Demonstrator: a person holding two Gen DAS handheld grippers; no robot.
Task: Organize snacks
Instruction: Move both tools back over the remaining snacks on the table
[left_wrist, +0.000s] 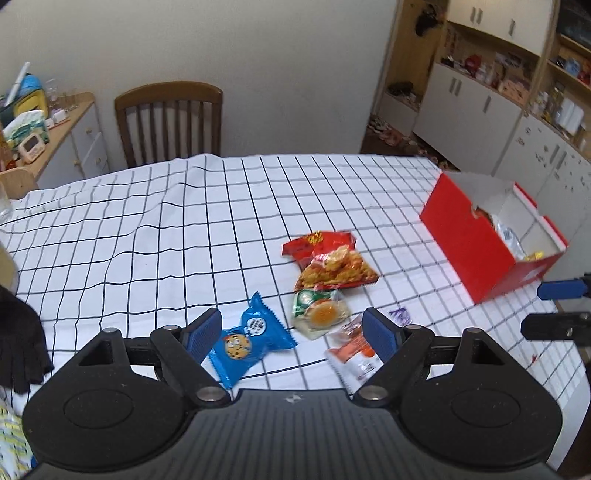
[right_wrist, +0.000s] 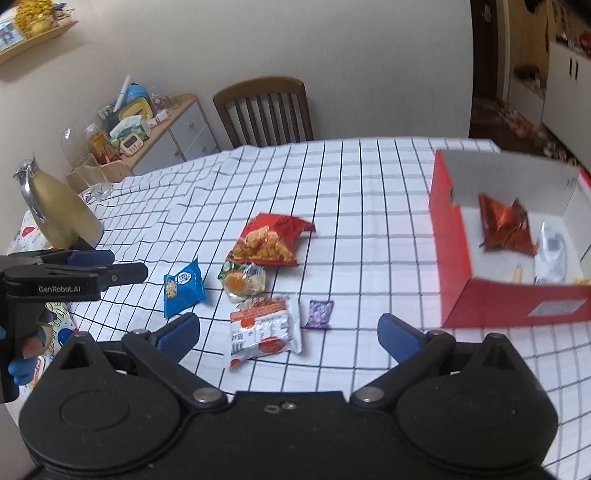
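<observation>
Looking through my left wrist, I see the left gripper (left_wrist: 291, 332) spread wide, holding nothing, above five packets: blue cookie (left_wrist: 246, 340), red chips (left_wrist: 330, 263), green (left_wrist: 320, 312), white-orange (left_wrist: 351, 350), purple (left_wrist: 399, 316). Red box (left_wrist: 469, 240) sits right. From my right wrist, the right gripper (right_wrist: 288, 338) is equally wide and empty; "GenRobot.AI" marks the other tool; the box holds a foil pack (right_wrist: 506, 227).

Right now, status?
Left gripper and right gripper open, empty. Five snack packets loose on tablecloth; red box partly filled. Path clear.
</observation>
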